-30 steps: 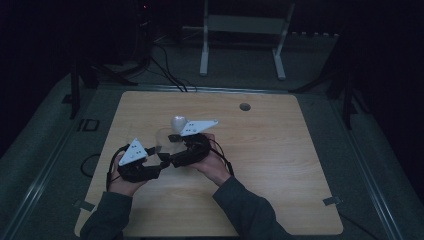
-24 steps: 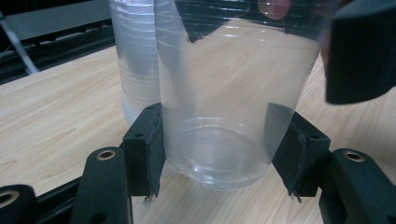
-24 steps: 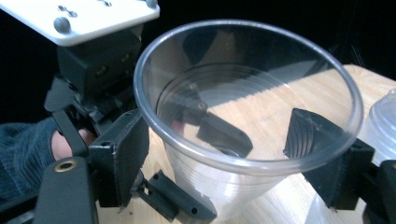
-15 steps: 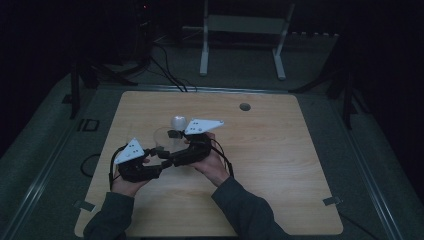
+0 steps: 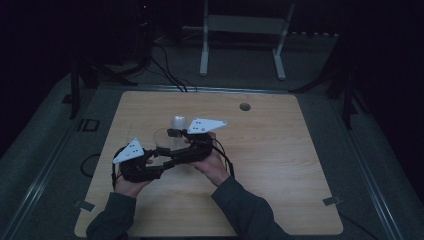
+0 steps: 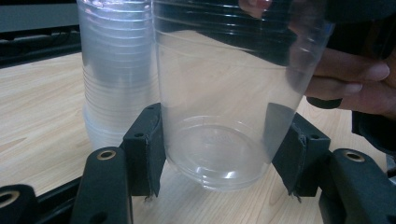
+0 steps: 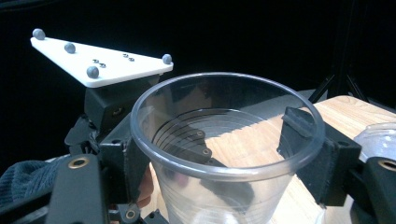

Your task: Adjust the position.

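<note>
A clear plastic cup (image 6: 224,116) stands upright on the wooden table (image 5: 280,165), between both hands. My left gripper (image 6: 219,154) is shut on the cup's lower wall, one pad on each side near the base. My right gripper (image 7: 224,140) straddles the same cup's rim (image 7: 224,88). Its jaws have just been closing with the cup between them, and both pads now touch the rim. Just behind the held cup is a stack of nested clear cups (image 6: 116,79). From above, the cup (image 5: 162,139) sits between the left gripper (image 5: 159,154) and the right gripper (image 5: 174,135).
The cup stack (image 5: 178,121) stands just beyond the grippers. A round cable hole (image 5: 244,106) lies in the tabletop at the back right. A white metal frame (image 5: 240,30) and cables (image 5: 165,70) are on the dark floor behind the table.
</note>
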The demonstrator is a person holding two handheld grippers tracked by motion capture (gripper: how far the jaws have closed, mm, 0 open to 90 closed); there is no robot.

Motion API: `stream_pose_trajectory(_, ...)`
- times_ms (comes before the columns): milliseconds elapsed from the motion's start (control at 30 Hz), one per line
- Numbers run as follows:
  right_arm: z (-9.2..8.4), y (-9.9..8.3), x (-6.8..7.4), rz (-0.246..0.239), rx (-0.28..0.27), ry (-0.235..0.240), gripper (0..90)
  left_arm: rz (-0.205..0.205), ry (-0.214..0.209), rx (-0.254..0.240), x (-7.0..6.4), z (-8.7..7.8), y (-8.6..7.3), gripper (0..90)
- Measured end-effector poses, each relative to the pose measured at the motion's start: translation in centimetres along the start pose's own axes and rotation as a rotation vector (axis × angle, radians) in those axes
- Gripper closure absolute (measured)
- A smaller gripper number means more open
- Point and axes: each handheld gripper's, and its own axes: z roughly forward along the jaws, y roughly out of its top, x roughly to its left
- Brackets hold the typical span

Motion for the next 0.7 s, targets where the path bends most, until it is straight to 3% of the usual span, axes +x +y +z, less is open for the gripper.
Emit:
stream_pose_trajectory(200, 0.01, -0.1, 0.02, -0.015, 0.003, -0.006, 28.5, 0.003, -0.005, 0.009, 0.03, 0.11, -0.05, 37.9)
stream_pose_trajectory(367, -0.09, 0.0, 0.14, -0.032, 0.001, -0.02, 28.6, 0.011, 0.022, 0.027, 0.0, 0.2, -0.1, 31.3)
stream_pose_trajectory(700, -0.24, 0.01, 0.22, -0.063, 0.019, -0.051, 28.6, 0.011, 0.04, 0.018, 0.19, -0.36, -0.08, 30.2)
